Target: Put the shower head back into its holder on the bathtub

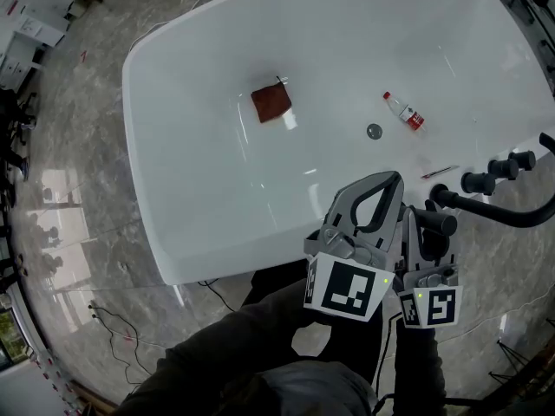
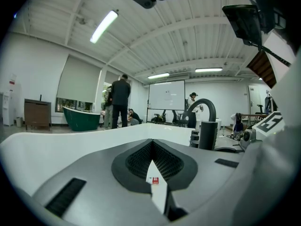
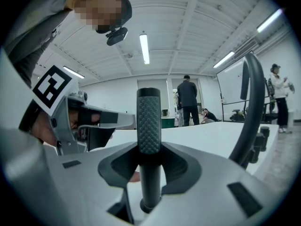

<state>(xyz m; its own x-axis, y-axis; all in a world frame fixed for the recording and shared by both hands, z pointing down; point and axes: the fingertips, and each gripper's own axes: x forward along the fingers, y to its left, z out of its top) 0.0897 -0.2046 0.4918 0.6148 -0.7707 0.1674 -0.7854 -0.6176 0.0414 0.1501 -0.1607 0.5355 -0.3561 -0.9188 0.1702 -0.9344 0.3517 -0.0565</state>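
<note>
Shower head: dark grey stick handle with a knurled upper part. It stands upright, clamped between the jaws of the right gripper, just above the bathtub's near rim at its right end. The bathtub is white, glossy, with rounded corners.

A brown square piece lies well apart from a small bottle (red label).

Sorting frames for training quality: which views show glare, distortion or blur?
Head view: soft glare on the bathtub and the shiny floor. Left gripper view: strong fisheye bend, dark corners, jaws blurry up close. Right gripper view: same bend; the shower head is sharp.
</note>
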